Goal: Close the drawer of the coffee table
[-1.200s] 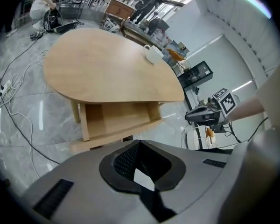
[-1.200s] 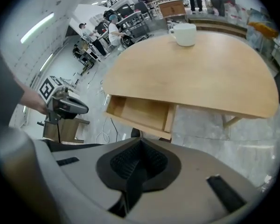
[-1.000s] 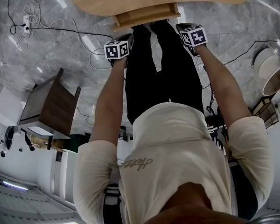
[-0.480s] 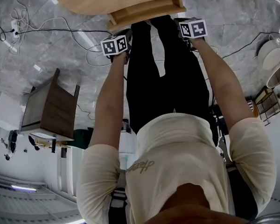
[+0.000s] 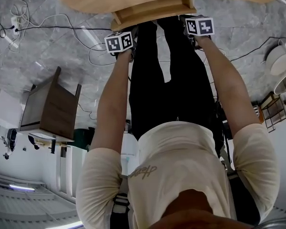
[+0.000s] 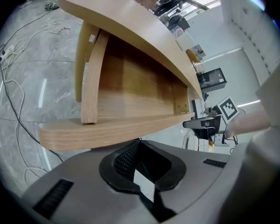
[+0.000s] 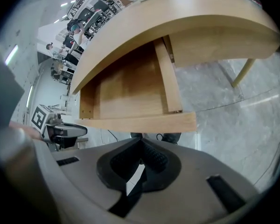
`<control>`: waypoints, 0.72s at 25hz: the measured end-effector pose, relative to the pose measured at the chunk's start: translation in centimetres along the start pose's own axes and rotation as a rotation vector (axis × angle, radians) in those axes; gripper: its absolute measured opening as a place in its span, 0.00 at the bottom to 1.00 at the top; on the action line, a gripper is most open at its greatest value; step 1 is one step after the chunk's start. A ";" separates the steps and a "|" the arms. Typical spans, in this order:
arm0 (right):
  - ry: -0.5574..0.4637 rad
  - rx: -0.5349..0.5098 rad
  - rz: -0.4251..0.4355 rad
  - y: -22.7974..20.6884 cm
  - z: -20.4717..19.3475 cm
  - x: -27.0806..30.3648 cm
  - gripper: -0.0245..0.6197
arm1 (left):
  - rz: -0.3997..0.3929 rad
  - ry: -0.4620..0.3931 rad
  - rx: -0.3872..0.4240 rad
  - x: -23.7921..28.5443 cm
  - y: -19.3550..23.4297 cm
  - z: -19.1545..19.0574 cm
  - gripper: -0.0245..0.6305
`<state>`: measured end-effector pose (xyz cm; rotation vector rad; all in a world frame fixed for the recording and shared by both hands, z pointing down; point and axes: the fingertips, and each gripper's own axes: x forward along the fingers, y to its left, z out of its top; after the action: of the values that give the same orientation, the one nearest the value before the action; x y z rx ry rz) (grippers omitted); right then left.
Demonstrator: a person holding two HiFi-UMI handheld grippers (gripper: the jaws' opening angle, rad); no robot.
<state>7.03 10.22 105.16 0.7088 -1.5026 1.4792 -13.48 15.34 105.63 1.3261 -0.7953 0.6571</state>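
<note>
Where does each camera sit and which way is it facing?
Head view: on the person's head, facing steeply down; shows forearms, torso, left gripper, right gripper.
Left gripper view: on the left gripper, facing the open drawer past its shut fingers.
Right gripper view: on the right gripper, facing that drawer past shut fingers.
Shared: both gripper views show the drawer and the opposite gripper.

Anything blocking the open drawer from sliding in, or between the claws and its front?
Nothing visible. The drawer looks empty inside; left claw and right claw sit right at its front panel, nothing between.
</note>
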 end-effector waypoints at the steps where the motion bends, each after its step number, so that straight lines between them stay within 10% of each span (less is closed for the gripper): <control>1: -0.003 0.002 0.002 0.0 0.1 0.2 0.03 | 0.002 0.004 -0.003 0.0 0.1 0.1 0.04; 18: -0.023 -0.057 0.020 -0.7 1.4 0.7 0.03 | 0.001 -0.032 -0.106 0.4 0.9 1.0 0.04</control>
<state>7.07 8.91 106.24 0.6802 -1.5673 1.4415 -14.13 14.51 106.55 1.2423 -0.8456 0.5876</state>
